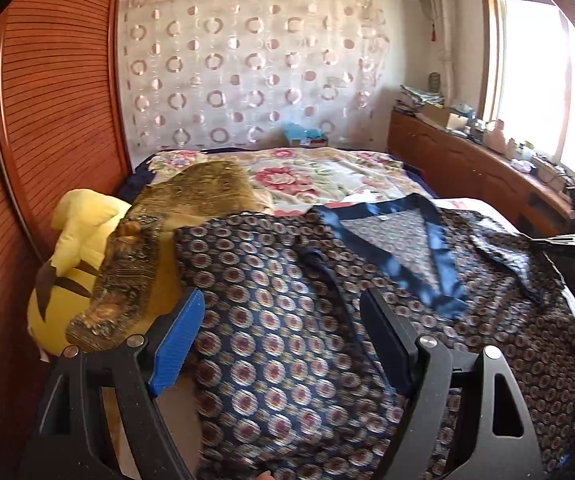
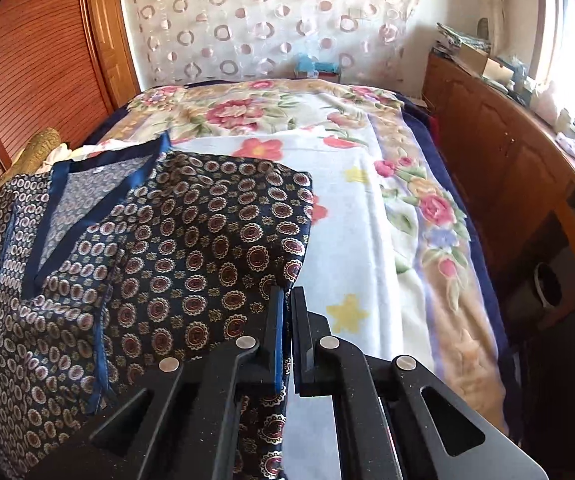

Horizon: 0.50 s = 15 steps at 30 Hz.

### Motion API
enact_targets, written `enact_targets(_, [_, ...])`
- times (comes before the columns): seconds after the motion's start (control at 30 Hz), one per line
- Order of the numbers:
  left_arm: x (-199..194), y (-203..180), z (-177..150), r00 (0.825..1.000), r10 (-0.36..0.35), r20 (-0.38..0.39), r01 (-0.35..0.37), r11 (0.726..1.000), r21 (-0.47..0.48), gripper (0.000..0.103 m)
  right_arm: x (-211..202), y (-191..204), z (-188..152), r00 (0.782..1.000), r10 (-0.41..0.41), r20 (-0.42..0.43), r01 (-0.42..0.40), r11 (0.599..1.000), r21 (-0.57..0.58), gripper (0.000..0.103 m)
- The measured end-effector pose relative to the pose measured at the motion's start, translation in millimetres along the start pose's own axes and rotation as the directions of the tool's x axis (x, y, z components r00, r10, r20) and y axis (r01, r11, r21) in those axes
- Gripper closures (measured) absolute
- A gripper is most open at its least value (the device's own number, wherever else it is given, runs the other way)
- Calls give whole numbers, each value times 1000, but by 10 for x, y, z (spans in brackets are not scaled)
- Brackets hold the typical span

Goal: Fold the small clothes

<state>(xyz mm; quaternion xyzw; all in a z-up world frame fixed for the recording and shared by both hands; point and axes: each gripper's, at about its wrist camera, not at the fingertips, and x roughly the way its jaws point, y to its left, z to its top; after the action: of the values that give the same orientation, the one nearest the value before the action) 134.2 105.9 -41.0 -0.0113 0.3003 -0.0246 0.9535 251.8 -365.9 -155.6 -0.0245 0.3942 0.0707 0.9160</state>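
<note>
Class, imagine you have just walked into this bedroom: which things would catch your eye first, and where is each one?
First, the dark patterned garment with its shiny blue trim, spread over the near part of the bed. The right gripper is shut on its right edge, while the left gripper hangs open above the cloth. Next, the floral blanket beneath it, and the yellow plush toy at the bed's left side by the wooden wardrobe.
</note>
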Motion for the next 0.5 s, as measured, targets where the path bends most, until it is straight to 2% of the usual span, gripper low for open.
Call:
enact_targets(0.1, [116,101,23,1000,5,-15,-5,1000,-10,22,70,25,-5,1000,5,-19,-5,1000,-5,100])
enact_targets(0.2, [259,221,62,998,40,-39,-40,999,-8,22,133,34,11,1000,7,-21,-7,1000,-1,99])
enact_targets(0.23, [313,266,73,998,49,-47,-49,999,-4,22,129,12,12,1000,10,-18,-10,1000,-1,93])
enact_targets(0.37, [455,401,94,995,67,-73,-68,998,-8,22,122,-35,30,1000,2,-10,-2,1000,-6,84])
enact_targets(0.47, [556,513,133,995,35,-92,-39,999,-36,23,176,-51,67,1000,-5,-10,5,1000,7,79])
enact_targets(0.5, [580,542,140,995,26,-97,-30,998,-46,26,204,-66,83,1000,-7,-10,7,1000,15,78])
